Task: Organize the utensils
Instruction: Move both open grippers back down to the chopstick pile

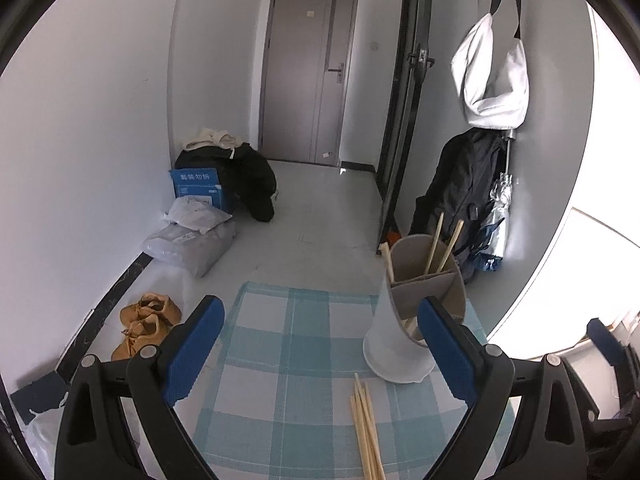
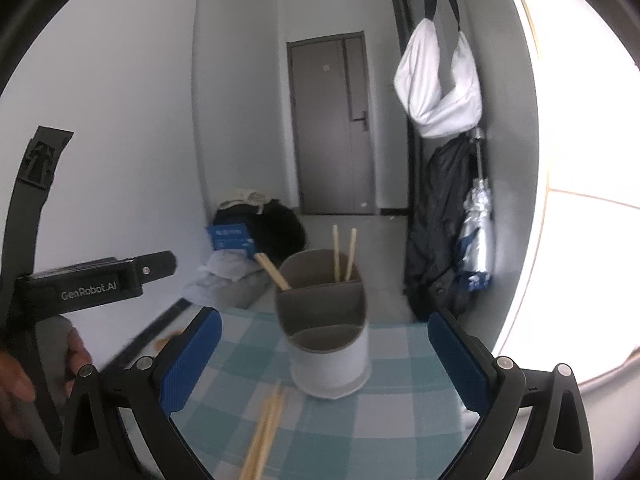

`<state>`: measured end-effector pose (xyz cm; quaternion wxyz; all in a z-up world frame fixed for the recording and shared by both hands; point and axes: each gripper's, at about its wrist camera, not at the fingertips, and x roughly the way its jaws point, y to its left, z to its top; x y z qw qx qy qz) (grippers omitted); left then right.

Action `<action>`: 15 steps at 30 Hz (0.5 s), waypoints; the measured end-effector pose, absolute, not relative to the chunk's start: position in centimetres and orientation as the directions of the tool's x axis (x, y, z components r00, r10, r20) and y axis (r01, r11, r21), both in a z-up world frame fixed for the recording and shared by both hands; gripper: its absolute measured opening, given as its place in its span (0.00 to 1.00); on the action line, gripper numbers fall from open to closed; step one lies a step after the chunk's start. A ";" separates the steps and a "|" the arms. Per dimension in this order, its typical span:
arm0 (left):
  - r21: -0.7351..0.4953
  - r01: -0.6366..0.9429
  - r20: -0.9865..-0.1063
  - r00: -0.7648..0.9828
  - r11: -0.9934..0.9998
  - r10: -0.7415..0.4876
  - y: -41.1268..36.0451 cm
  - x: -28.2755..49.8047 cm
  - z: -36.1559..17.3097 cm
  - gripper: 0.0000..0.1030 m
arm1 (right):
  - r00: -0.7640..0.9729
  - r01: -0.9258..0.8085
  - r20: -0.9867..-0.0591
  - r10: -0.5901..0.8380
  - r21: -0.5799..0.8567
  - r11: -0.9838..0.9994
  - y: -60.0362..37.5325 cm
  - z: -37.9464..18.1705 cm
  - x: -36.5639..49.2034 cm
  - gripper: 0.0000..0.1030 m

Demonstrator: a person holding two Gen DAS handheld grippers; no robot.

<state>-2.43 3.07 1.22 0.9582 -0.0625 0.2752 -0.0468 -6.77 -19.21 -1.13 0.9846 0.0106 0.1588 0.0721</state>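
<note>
My utensil holder point(image 2: 326, 320) stands upright on the checked tablecloth point(image 1: 280, 360), white outside, grey inside, split by a divider into compartments. I count 2 chopsticks point(image 2: 343, 254) standing in its back compartment, and more point(image 2: 274, 272) leaning out over the left rim, how many I cannot tell. A loose bundle of chopsticks point(image 1: 366, 428) lies flat on the cloth just in front of the holder; I cannot count it. My left gripper point(image 1: 320, 360) has fingers spread wide, gripping nothing. My right gripper point(image 2: 324, 368) is likewise wide and empty.
</note>
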 end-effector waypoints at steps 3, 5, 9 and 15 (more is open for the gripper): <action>-0.151 0.055 -0.527 0.840 0.987 -0.128 3.2 -2.1 0.5 0.92 | 0.937 -0.136 -0.320 0.140 0.035 0.990 -19.1 -1.6 -6.4 1.00; -0.145 0.046 -0.530 0.840 0.988 -0.117 3.3 -1.9 0.1 0.92 | 0.925 -0.161 -0.339 0.173 0.062 0.985 -19.1 -2.1 -6.0 1.00; -0.137 0.035 -0.566 0.818 0.990 -0.107 3.6 -1.1 -1.4 0.92 | 0.902 -0.184 -0.384 0.198 0.072 0.980 -18.7 -2.9 -5.0 1.00; -0.130 0.016 -0.604 0.792 0.991 -0.092 4.7 -0.1 -3.8 0.92 | 0.858 -0.165 -0.491 0.152 0.017 0.986 -17.8 -5.4 -3.1 1.00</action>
